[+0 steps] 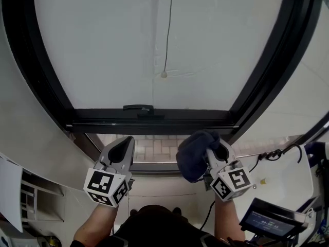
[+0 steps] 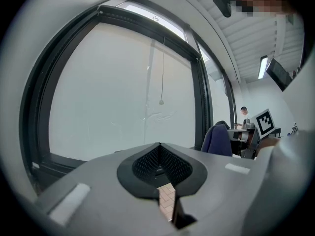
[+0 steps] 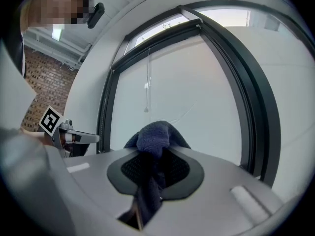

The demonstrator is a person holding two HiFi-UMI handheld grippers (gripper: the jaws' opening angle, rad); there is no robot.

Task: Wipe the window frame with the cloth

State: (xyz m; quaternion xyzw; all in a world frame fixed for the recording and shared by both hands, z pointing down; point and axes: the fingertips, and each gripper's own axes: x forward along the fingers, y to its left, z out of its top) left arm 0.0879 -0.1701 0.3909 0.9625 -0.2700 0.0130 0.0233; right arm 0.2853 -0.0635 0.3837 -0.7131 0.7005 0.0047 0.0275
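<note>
Pinching the dark cloth (image 1: 194, 156) in the right claw (image 1: 215, 149), just short of the window frame (image 1: 154, 121) ahead. Holding the left claw (image 1: 122, 148) pressed together, empty, alongside. Seemingly no wiping begun.

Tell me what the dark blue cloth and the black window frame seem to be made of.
The dark blue cloth looks like fuzzy terry or microfibre: its surface is nubbly and matte, and it bunches where the right gripper pinches it. The black window frame looks like painted metal or plastic, smooth with a slight sheen; which one, I cannot tell.
</note>
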